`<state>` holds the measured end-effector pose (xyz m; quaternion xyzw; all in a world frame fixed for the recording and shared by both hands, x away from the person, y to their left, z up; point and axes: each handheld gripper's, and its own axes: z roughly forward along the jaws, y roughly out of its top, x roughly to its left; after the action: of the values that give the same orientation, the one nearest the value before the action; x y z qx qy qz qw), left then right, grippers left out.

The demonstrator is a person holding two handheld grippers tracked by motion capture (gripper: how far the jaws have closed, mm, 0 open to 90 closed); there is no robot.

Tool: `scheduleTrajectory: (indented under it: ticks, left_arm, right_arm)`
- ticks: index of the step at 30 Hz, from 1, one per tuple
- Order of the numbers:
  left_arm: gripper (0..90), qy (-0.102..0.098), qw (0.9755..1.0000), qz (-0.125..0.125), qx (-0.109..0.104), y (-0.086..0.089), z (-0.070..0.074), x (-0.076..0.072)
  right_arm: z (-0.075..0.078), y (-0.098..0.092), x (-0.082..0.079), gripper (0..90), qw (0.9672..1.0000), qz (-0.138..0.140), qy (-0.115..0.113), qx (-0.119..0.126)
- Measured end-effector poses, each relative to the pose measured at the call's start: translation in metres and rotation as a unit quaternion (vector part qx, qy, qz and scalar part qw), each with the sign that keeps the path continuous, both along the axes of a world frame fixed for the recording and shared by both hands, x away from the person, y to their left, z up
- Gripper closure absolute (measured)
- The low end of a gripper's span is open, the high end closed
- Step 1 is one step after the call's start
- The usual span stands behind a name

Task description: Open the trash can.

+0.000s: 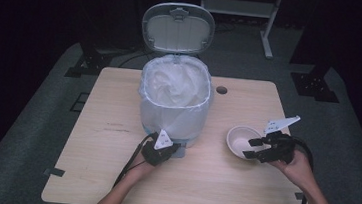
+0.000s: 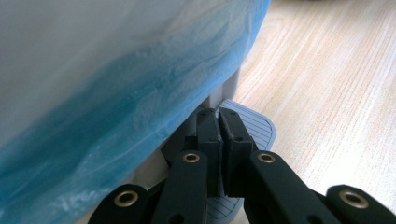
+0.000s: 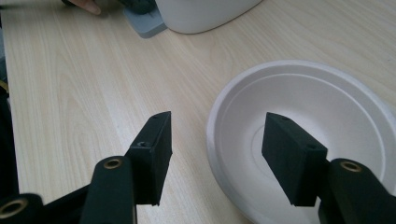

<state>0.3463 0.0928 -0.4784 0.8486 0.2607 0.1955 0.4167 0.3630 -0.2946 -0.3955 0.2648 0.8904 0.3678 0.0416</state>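
A white pedal bin lined with a white bag stands mid-table, its lid raised. My left gripper is at the bin's front base. In the left gripper view this gripper is shut, its tips on the grey ribbed pedal under the hanging bag. A white paper bowl sits to the right of the bin. My right gripper is open at the bowl's near rim. In the right gripper view this gripper straddles the rim of the bowl, one jaw outside and one inside.
The wooden table has a small round hole behind the bowl. A white frame stand is on the floor beyond the table. The bin's pedal and a fingertip appear far off in the right gripper view.
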Motion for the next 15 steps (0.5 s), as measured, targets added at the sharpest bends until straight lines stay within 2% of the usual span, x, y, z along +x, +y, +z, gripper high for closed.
scheduleTrajectory:
  ticks: [15]
  left_arm:
    - [88.3,0.0,1.0,0.0,0.001,0.0,0.0,0.0]
  right_arm:
    - [-0.018,0.008,-0.001,41.2,0.9998,0.007,0.006,-0.016]
